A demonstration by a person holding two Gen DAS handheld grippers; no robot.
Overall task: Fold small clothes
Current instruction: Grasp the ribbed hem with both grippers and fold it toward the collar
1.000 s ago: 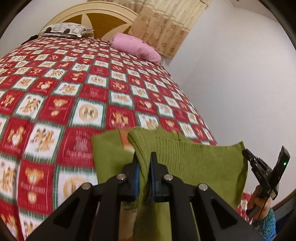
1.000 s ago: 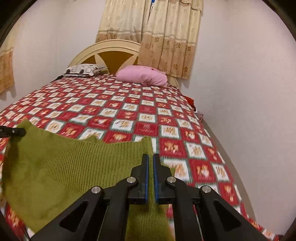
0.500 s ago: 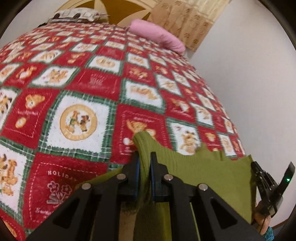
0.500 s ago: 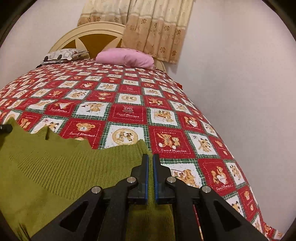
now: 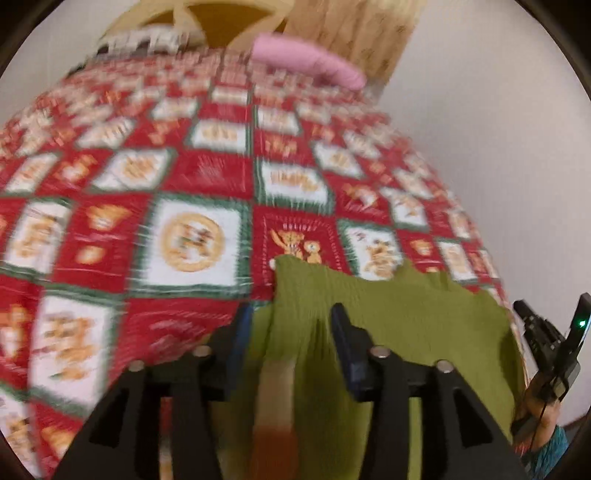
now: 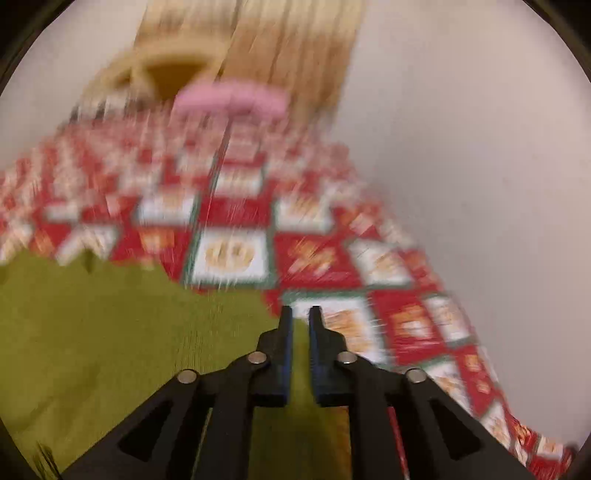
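1. My left claw (image 5: 291,325) is spread wide, jaws on either side of the green knit garment (image 5: 388,317), not pinching it.
2. Green knit garment lies flat on the bed (image 5: 199,177) at the near edge, 6 o'clock in the left wrist view, top corner pointing toward 12.
3. My right claw (image 6: 300,321) has jaws a narrow slit apart; garment (image 6: 122,325) edge runs in the gap. Too blurred to tell whether it pinches the cloth.
4. In the right wrist view the garment fills 7 to 9 o'clock.
5. Pink pillow (image 5: 310,62) at 12 o'clock by the headboard (image 5: 221,14); curtain (image 6: 280,48) behind.
6. Right claw's body shows at 4 o'clock in the left view.
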